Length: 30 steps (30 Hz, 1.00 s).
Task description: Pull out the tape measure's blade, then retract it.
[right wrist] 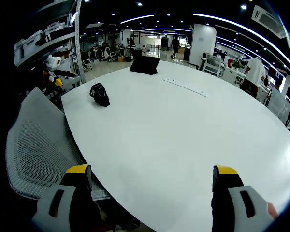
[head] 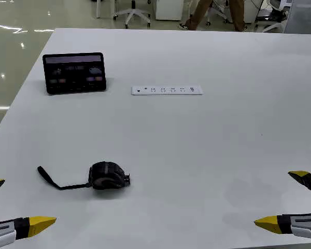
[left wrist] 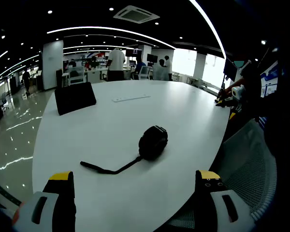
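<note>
Since it lies untouched, tape measure (head: 109,176): hard, likely slick case; pinch across sides.
Left claw (head: 23,203): spread.
Right claw (head: 273,198): spread.

tape measure (head: 109,175): black | table (head: 207,140): white | left gripper (head: 20,204), right gripper (head: 276,199): yellow-tipped

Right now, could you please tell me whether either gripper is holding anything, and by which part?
Nothing is held: the left gripper and right gripper are both open, and the tape measure lies apart from them on the table.
</note>
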Tool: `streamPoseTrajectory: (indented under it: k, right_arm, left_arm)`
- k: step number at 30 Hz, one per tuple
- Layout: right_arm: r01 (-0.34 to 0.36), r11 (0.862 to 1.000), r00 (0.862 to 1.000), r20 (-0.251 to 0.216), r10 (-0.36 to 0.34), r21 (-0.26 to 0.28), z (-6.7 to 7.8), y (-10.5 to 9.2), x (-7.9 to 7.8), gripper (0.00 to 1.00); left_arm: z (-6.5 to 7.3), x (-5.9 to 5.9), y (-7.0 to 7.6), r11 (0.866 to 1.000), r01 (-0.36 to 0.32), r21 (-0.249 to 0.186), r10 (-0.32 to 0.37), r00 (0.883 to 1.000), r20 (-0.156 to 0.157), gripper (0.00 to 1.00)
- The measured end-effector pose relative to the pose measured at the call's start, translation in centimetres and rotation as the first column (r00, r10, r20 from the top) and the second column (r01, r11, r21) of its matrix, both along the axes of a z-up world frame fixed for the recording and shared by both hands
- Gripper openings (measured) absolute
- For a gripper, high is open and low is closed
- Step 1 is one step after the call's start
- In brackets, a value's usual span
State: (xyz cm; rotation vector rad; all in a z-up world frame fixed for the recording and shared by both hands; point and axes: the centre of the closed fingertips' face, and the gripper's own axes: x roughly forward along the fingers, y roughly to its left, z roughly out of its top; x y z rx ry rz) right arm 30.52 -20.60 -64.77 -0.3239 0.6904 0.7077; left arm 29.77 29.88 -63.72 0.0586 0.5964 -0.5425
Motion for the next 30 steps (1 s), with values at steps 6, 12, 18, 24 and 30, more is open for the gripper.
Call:
streamPoseTrajectory:
  k: [6, 12, 18, 24, 30]
  right_arm:
    - [-0.005, 1.000, 1.000, -0.003, 0.005, 0.000, -0.2, 0.1, 0.0, 1.00]
    - [-0.010, 1.000, 1.000, -0.004, 0.010, 0.002, -0.2, 0.4, 0.3, 1.00]
    - [-0.017, 1.000, 1.000, 0.018, 0.017, -0.005, 0.0, 0.4, 0.8, 1.00]
    - [-0.031, 1.000, 0.999, 0.020, 0.031, -0.002, 0.3, 0.8, 1.3, 1.00]
    - [-0.110, 0.994, 0.993, 0.028, 0.110, -0.006, 0.0, 3.0, 2.1, 1.00]
  left_arm:
    - [0.1, 0.2, 0.0, 1.000, 0.004, 0.003, -0.004, 1.000, 0.003, 1.00]
    - [0.0, 0.3, -0.1, 1.000, 0.005, 0.003, -0.005, 1.000, 0.002, 1.00]
    - [0.0, 0.2, -0.2, 1.000, 0.017, 0.006, -0.017, 1.000, 0.006, 1.00]
    - [0.6, 0.6, -0.4, 0.999, 0.039, 0.004, -0.039, 0.998, 0.042, 1.00]
    - [0.2, 1.1, -1.3, 0.995, 0.097, 0.010, -0.097, 0.995, 0.011, 1.00]
